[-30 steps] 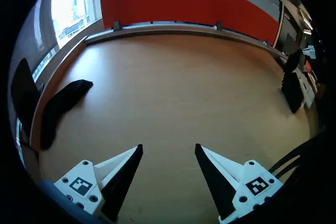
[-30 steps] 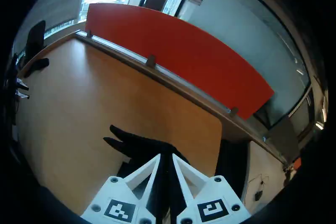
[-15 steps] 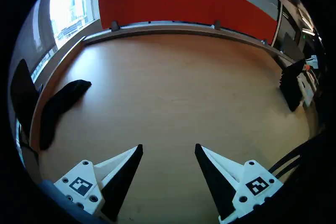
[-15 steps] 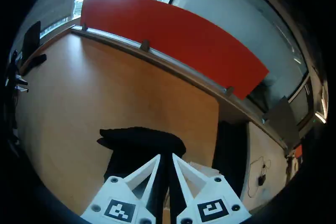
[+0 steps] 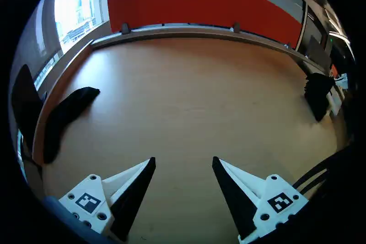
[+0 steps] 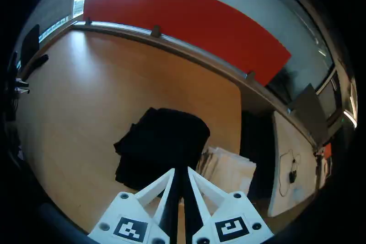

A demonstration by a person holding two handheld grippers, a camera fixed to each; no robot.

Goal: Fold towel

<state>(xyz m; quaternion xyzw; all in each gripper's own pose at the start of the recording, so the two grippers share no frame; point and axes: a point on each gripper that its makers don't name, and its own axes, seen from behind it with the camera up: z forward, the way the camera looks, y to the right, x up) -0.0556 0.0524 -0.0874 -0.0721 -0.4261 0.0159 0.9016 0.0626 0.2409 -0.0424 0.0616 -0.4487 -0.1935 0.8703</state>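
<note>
The fingers [image 6: 151, 191] of the right gripper [image 6: 180, 171] cover the near edge of the black towel [image 6: 160, 141], so a pinch on cloth cannot be told. The towel hides part of the white stack [image 6: 228, 168] just beside it; paper or cloth, unclear.

The towel [image 6: 160, 148] is black, matt, soft-looking cloth. Under it the surface [image 6: 82, 97] is smooth pale wood grain with a faint sheen. Just beside the towel lie matt white sheets [image 6: 228, 168], paper by the look. Beyond the towel stands a smooth, evenly coloured red panel [image 6: 183, 19].
</note>
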